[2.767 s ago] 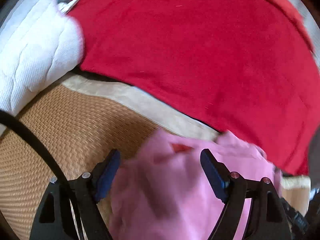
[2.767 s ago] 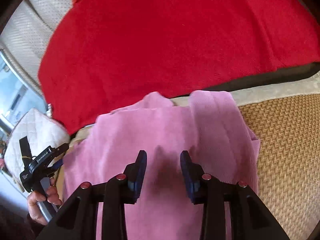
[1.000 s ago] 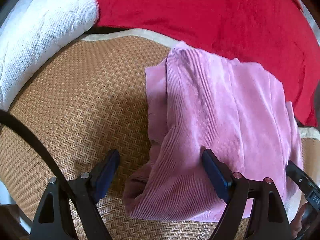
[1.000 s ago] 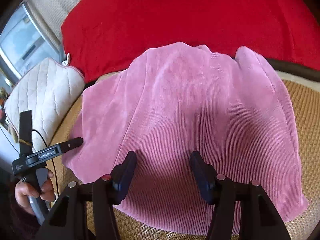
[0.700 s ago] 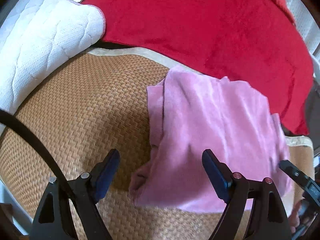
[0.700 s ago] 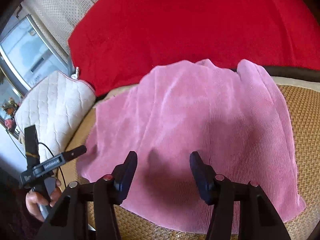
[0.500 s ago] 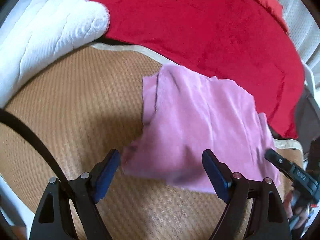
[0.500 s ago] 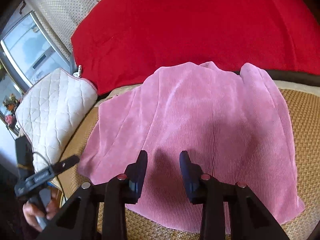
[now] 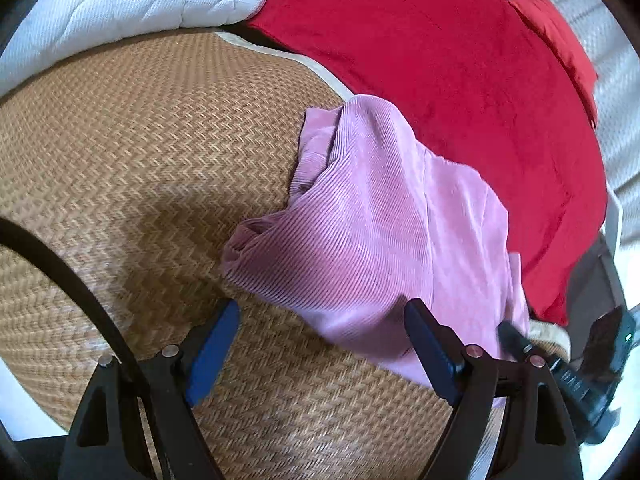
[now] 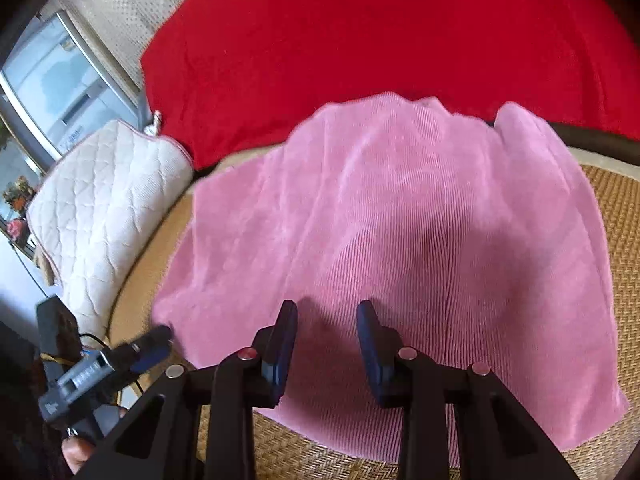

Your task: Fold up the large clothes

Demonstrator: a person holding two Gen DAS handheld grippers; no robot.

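A pink ribbed garment (image 9: 380,232) lies folded on the woven straw mat (image 9: 140,160), its far edge against a red blanket (image 9: 440,60). My left gripper (image 9: 322,308) stands wide open just short of the garment's near left corner, nothing between its pads. In the right wrist view the garment (image 10: 400,220) fills the middle. My right gripper (image 10: 326,308) hovers over its near edge with the jaws narrowed but apart, and no cloth is pinched. The left gripper (image 10: 156,342) shows at the garment's left corner, and the right gripper (image 9: 508,332) at the far right.
A white quilted cushion (image 10: 104,208) lies left of the garment on the mat (image 10: 624,240). The red blanket (image 10: 380,32) covers the back. A window (image 10: 52,80) is at far left. A person's hand (image 10: 80,452) holds the left gripper's handle.
My left gripper has drawn back and rolled, so the garment now sits further right and ahead of its pads. The right jaws have narrowed. The garment lies still.
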